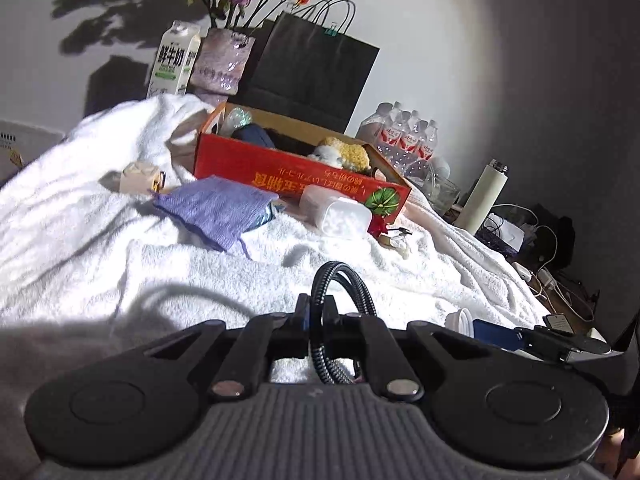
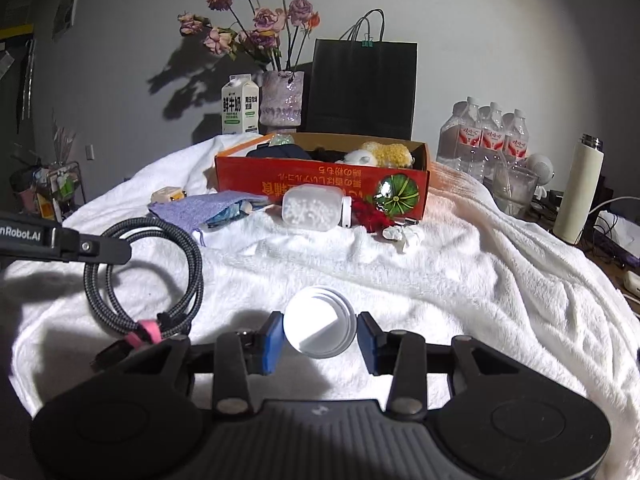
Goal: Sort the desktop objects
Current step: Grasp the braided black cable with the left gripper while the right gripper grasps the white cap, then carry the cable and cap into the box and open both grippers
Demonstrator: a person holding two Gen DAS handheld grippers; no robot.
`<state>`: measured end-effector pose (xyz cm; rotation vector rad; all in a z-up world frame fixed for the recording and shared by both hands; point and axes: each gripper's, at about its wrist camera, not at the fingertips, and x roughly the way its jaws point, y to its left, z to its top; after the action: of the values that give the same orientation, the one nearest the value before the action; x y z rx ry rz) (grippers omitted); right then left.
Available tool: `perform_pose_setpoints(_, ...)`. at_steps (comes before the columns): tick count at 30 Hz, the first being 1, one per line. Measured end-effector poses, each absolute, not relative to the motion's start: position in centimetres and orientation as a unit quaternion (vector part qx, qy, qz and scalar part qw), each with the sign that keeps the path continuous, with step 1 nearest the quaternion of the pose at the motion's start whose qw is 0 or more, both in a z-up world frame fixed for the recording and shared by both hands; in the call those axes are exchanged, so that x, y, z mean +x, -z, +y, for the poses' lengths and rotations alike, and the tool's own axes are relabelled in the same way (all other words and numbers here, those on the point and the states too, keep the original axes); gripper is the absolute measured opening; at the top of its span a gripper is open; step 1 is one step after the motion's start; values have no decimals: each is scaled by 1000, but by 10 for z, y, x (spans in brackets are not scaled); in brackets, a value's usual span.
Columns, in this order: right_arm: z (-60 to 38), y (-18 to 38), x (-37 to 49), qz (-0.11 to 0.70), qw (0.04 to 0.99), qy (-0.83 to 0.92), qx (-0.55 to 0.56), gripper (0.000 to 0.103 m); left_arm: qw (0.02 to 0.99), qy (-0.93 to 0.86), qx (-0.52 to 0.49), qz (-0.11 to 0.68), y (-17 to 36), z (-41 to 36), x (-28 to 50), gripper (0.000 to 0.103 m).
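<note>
While both tongs carry loads, the red box (image 2: 320,184) lies straight ahead across the white towel (image 2: 440,280). Left tongs (image 1: 318,312) pinch a coiled cable (image 2: 144,280); right tongs (image 2: 320,340) grip a white lid (image 2: 320,326). Both seem about equally near the box.

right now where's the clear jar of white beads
In both wrist views the clear jar of white beads lies on its side on the white blanket, against the front of the red box, between the purple knitted cloth and the red fuzzy item.
</note>
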<state>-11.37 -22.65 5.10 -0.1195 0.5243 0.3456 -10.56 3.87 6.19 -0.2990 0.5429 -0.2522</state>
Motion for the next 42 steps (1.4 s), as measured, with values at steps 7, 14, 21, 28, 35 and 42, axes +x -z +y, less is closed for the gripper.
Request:
perform_pose_setpoints(7, -229, -48, -103, 259, 949, -177, -40, 38, 946, 116, -129, 273, -68, 33, -99, 6)
perform_pose_setpoints(14, -232, -77, -79, 224, 956, -184, -44, 38, 947, 142, -123, 260, -96, 37, -72, 6)
perform_pose_setpoints(21, -233, -128, -18, 170, 963, -198, -69, 38, 962, 157, -89, 203, -152, 40, -18, 6)
perform_pose_setpoints(28, -225, -154, 106, 196, 957, -199, -82, 38, 963, 140, -111, 202, -192, 38, 109, 6)
perform_pose_setpoints(35, -189, -116, 232, 297, 928, -160, -159, 38, 939, 126, -161, 276, -150, 30, 261, 6)
perform_pose_setpoints(42, -167, -74, 285, 369, 893, -148, -211, 42, 929, 67, -150, 332, -91, 25, 336, 35)
